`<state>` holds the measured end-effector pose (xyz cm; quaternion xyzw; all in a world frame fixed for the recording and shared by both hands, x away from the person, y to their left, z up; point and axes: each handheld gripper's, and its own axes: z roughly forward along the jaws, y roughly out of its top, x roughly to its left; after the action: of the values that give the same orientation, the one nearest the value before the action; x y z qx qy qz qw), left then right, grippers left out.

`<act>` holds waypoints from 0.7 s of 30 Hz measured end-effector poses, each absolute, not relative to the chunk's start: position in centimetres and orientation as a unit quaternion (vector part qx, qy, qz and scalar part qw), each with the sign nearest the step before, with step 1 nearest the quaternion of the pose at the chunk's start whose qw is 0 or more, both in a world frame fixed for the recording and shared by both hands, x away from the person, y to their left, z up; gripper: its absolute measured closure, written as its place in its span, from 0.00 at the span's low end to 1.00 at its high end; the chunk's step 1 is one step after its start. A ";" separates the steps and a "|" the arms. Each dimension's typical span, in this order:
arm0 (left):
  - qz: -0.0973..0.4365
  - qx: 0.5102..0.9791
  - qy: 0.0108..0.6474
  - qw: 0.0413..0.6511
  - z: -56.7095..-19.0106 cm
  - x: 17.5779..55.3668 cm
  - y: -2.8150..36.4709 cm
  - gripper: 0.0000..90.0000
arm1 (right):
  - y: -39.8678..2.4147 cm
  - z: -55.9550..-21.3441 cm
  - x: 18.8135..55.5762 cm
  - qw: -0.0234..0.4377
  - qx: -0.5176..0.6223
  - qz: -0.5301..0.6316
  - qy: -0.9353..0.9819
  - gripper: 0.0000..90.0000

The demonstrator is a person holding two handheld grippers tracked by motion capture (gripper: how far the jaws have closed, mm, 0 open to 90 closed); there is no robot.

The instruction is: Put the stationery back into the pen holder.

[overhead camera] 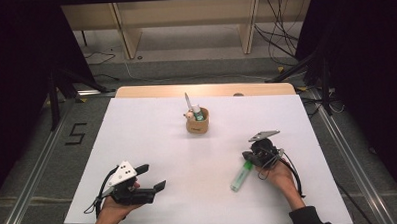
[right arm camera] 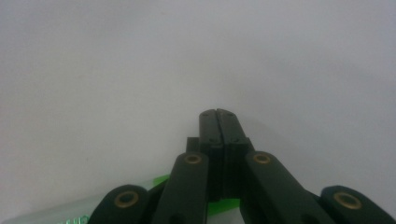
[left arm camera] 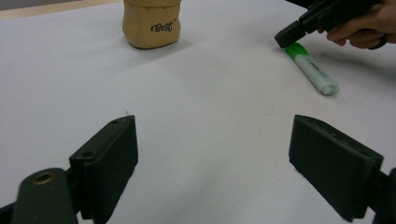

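A green-and-white highlighter (overhead camera: 240, 178) lies flat on the white table (overhead camera: 152, 128), right of centre. My right gripper (overhead camera: 248, 158) is shut, its jaws pressed together with nothing between them, and its tip rests at the highlighter's green cap end (left arm camera: 295, 50). In the right gripper view the closed jaws (right arm camera: 218, 114) point at bare table, with green (right arm camera: 161, 179) showing beneath them. My left gripper (overhead camera: 153, 176) stands open near the front left, its wide-apart jaws (left arm camera: 212, 123) holding nothing. A tan pen cup (overhead camera: 197, 123) stands at the table's middle back.
The cup (left arm camera: 152, 23) holds a pen (overhead camera: 187, 103) and a couple of other small items. Beyond the table's far edge are wooden shelf legs (overhead camera: 129, 39) and loose cables (overhead camera: 278, 29) on the floor. A rail (overhead camera: 33, 168) runs along the left side.
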<state>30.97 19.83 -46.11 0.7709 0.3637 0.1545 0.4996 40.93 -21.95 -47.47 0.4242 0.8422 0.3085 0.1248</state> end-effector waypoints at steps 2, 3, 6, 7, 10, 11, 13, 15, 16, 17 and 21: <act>0.155 0.771 0.364 0.499 -46.1 31.0 19.8 0.17 | -22.3 -47.4 40.6 0.122 0.426 0.305 0.843 1.00; 0.155 0.771 0.364 0.499 -46.2 31.0 19.8 0.17 | -22.5 -47.4 40.4 0.120 0.430 0.303 0.842 1.00; 0.155 0.772 0.364 0.497 -46.2 31.0 19.8 0.17 | -23.1 -47.3 39.8 0.120 0.432 0.302 0.841 1.00; 0.155 0.772 0.364 0.497 -46.2 31.0 19.8 0.17 | -23.2 -47.3 39.6 0.119 0.433 0.301 0.841 1.00; 0.154 0.771 0.365 0.498 -46.2 31.0 19.8 0.17 | -23.6 -47.3 38.8 0.116 0.438 0.298 0.840 1.00; 0.154 0.772 0.365 0.498 -46.2 31.0 19.8 0.17 | -23.7 -47.3 38.6 0.116 0.437 0.298 0.841 1.00; 0.155 0.774 0.363 0.495 -46.2 31.0 19.8 0.17 | -23.8 -47.3 38.0 0.116 0.436 0.297 0.841 1.00; 0.155 0.774 0.362 0.496 -46.2 31.0 19.7 0.17 | -23.9 -47.3 37.5 0.114 0.439 0.298 0.840 1.00; 0.156 0.773 0.363 0.496 -46.1 30.9 19.7 0.17 | -24.0 -47.3 37.4 0.115 0.438 0.299 0.840 1.00; 0.156 0.773 0.363 0.496 -46.1 30.9 19.8 0.17 | -24.0 -47.4 37.2 0.116 0.438 0.298 0.840 1.00; 0.154 0.774 0.365 0.495 -46.2 31.0 19.8 0.17 | -24.0 -47.3 36.6 0.113 0.441 0.293 0.841 1.00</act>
<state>31.03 19.80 -46.23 0.7735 0.3648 0.1544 0.4947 36.60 -24.05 -47.34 0.4410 0.8407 0.2931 0.1132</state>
